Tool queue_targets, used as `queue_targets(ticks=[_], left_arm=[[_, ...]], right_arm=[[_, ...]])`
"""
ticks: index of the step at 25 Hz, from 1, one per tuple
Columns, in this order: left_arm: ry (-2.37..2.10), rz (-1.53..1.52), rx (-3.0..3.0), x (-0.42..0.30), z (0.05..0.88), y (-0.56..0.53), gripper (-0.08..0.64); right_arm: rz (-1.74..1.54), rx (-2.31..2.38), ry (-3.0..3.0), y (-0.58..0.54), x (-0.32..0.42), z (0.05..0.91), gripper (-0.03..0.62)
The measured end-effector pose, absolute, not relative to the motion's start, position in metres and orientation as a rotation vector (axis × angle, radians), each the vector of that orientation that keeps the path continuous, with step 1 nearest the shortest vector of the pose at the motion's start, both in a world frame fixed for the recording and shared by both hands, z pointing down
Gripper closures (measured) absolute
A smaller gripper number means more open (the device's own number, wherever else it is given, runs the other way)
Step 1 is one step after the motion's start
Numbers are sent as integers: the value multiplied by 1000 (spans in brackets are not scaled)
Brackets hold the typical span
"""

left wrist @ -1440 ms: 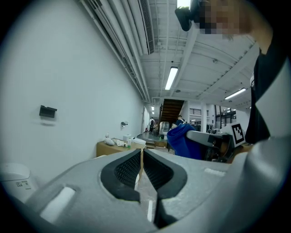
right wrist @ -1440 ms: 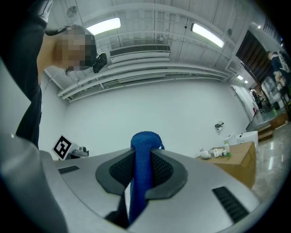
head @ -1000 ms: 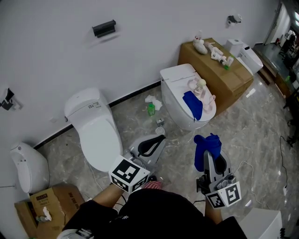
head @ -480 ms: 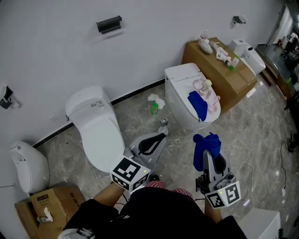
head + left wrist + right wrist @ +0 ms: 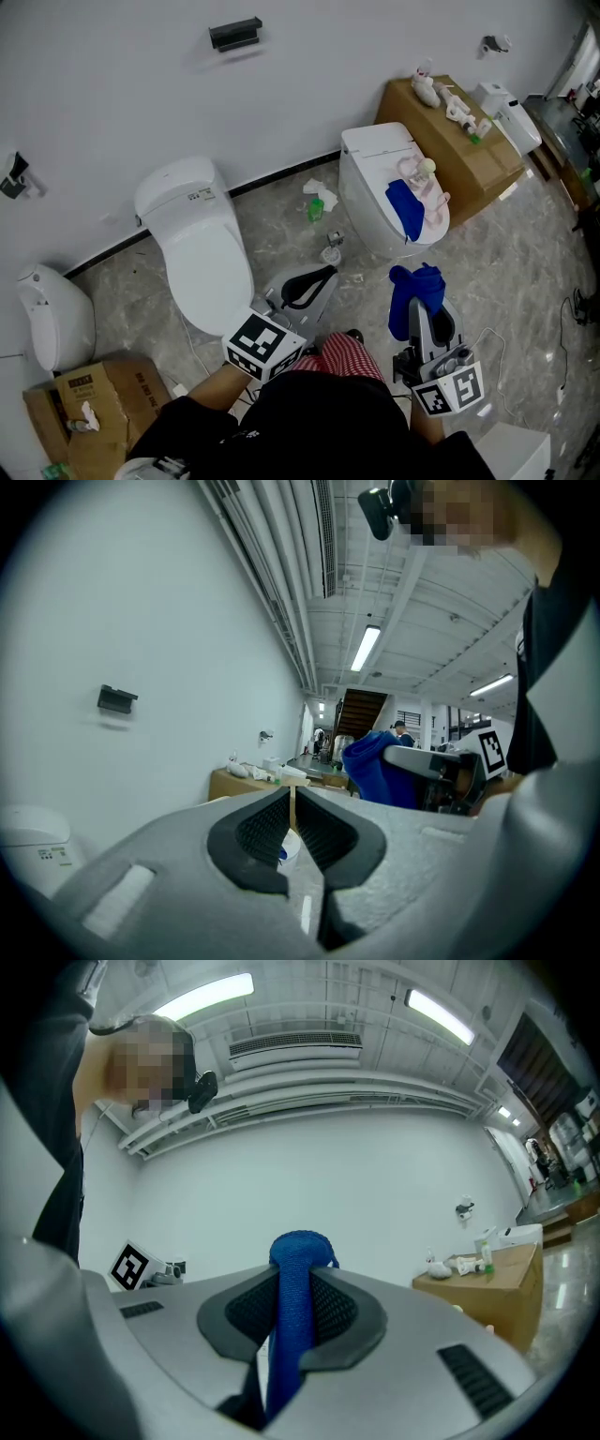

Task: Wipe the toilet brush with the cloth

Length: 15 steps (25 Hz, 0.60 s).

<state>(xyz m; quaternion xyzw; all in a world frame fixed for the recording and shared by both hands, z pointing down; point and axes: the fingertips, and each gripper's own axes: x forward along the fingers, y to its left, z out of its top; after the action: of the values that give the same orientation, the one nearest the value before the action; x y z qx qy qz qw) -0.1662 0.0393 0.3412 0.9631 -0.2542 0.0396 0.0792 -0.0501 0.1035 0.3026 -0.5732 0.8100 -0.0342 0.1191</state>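
While upright, cloth point(image 5: 417, 287) (right tongs point(image 5: 292, 1290)).

Blue fabric cloth point(image 5: 416, 289), bunched upright, pinched in right gripper point(image 5: 419, 314), near right; pale pink toilet brush point(image 5: 419, 180) lies on far-right white toilet lid point(image 5: 373, 148).

- No word, brand or number can be read anywhere.
- Cardboard box point(image 5: 112, 394): dark print, too small to read (likewise the marks on the toilet tank point(image 5: 171, 187)).
- Cubes on left gripper point(image 5: 321, 276) and right gripper point(image 5: 422, 295): square patterns, no letters.
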Motion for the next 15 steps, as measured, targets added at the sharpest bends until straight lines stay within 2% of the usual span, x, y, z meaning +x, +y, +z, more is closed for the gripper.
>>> queue_targets(ticks=[15], left_arm=[[-865,144,2863,-169,344,23,555]], right_arm=[[-134,-1593,2420,77,-50,308,528]])
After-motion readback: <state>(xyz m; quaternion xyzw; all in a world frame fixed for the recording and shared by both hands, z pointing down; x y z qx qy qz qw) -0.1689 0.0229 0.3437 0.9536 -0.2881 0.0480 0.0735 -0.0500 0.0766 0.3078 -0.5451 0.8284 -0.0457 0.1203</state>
